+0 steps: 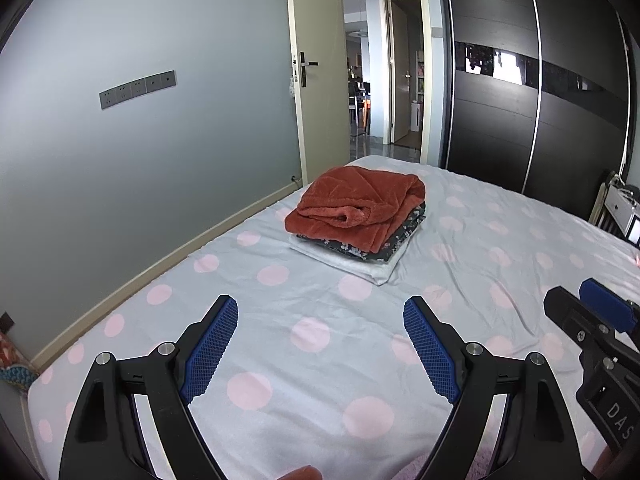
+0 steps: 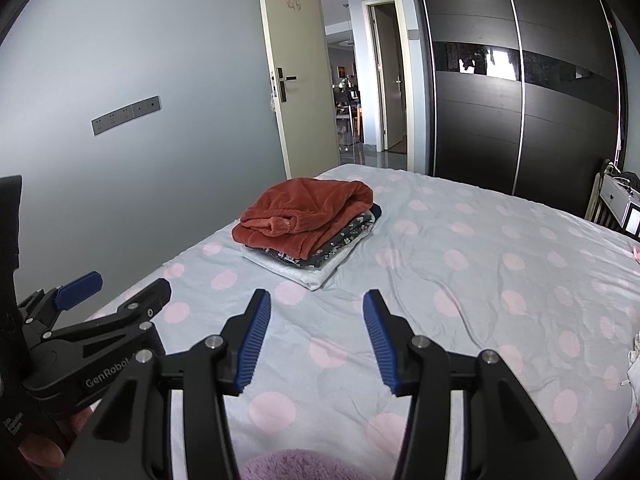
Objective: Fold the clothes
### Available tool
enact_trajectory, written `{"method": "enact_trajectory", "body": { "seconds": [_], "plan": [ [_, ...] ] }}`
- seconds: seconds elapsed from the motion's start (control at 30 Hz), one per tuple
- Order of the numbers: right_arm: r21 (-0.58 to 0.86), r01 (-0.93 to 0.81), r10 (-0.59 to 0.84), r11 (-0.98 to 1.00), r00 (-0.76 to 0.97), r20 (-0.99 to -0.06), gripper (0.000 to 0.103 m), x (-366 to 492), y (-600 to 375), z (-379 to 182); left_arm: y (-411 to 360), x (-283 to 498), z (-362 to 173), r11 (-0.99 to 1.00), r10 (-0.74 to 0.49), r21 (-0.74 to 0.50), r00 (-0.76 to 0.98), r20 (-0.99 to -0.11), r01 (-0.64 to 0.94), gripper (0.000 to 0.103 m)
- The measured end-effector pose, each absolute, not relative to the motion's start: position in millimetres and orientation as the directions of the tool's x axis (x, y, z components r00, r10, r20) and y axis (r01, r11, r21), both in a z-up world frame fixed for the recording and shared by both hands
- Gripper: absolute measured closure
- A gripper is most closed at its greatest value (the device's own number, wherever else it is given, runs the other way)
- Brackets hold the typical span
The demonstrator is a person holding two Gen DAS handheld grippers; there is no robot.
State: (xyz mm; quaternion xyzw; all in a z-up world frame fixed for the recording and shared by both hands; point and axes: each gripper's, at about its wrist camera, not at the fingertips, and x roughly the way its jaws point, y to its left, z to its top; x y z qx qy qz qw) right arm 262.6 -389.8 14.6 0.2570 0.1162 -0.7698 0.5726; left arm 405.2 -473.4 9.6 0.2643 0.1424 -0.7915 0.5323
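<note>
Left wrist view: left claw (image 1: 320, 312) and right claw (image 2: 316, 304) both gape empty, tilted down over the bedsheet (image 1: 320, 360).

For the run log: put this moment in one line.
left tongs: open, empty | right tongs: open, empty | folded stack: rust fleece on top, on polka-dot bed | fluffy purple garment: below the tongs

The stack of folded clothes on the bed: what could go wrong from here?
1. The red fleece on top is bulky and loosely folded; another item on it may slide off.
2. Both grippers, left and right, are open and empty; the purple fabric below them may be grasped unevenly.
</note>
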Motion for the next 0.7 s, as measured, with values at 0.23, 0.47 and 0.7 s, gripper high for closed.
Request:
{"method": "enact_trajectory", "body": {
  "seconds": [0.23,0.47,0.7],
  "plan": [
    [0.136,0.939,-0.822,-0.315,-0.198,-0.534,0.056,257.1,-380.9,12.2,-463.5,399.1,9.8,-0.4,-0.768,0.082,-0.285,-0.574,0.913,0.017],
    [0.149,0.936,-0.821,-0.32,-0.196,-0.536,0.056,250.9,-373.9,12.4,-458.8,390.3,8.8,-0.412,-0.763,0.093,-0.287,-0.58,0.907,0.017],
    [0.159,0.931,-0.82,-0.329,-0.198,-0.537,0.056,246.1,-371.1,12.3,-456.9,385.4,8.3,-0.421,-0.755,0.093,-0.291,-0.588,0.902,0.017]
  ]
}}
